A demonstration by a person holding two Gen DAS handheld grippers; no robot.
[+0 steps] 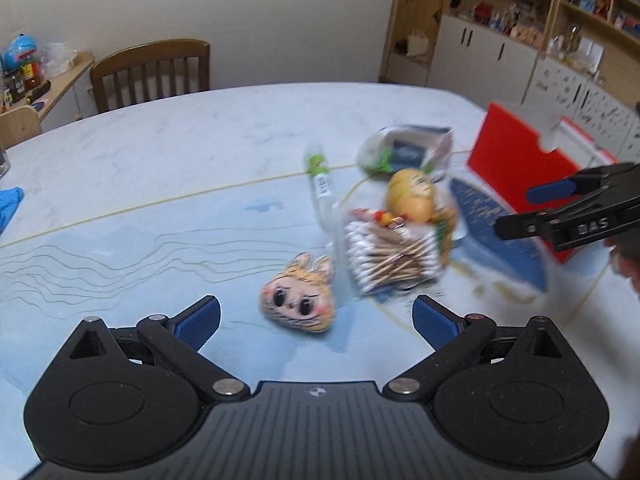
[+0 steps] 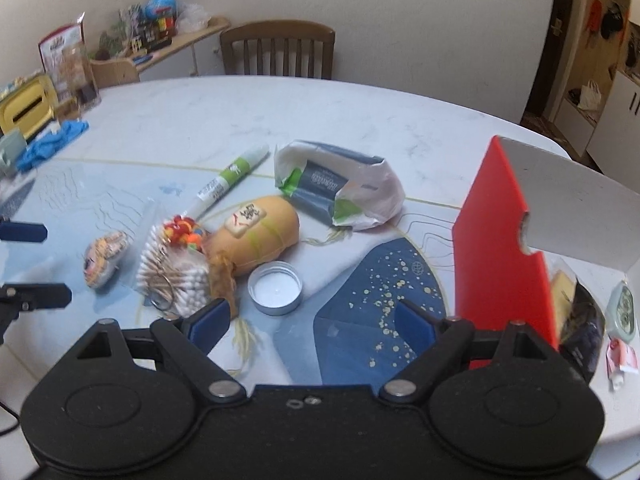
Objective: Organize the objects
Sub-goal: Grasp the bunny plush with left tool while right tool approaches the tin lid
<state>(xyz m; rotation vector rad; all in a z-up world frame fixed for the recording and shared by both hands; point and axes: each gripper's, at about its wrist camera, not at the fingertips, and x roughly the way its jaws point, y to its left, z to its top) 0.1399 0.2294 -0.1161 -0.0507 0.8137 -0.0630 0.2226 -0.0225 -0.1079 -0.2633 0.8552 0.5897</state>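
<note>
1. Two hand-held grippers are hovering over a cluttered table. The left gripper (image 1: pixel 316 316) is spread wide with nothing between its blue pads, and the right gripper (image 2: pixel 312 322) is likewise spread and empty.
2. The things to organize are lying in a loose heap mid-table: a doll-face charm (image 1: pixel 298 300) just ahead of the left gripper, a clear bag of cotton swabs (image 2: pixel 172 276) beside it, a tan plush pouch (image 2: pixel 256 236) touching the swabs, a metal lid (image 2: pixel 275 288), a green-and-white tube (image 2: pixel 232 174) and a tissue pack (image 2: pixel 340 186) farther back.
3. A red box (image 2: pixel 500 248) is standing open at the right, with a few items already inside (probably the destination).
4. Risks, as I judge them: the heap is crowded, so a closing pad may be nudging the swab bag or pouch instead of its target; the slippery bag may be sliding out of a pinch; the two grippers are working close together and could be colliding.
5. The surface is a pale blue patterned tablecloth (image 1: pixel 160 168) on a rounded table. A wooden chair (image 1: pixel 152 70) is standing behind it, shelving (image 1: pixel 520 20) is filling the right wall, and a cluttered side shelf is sitting at the left.
</note>
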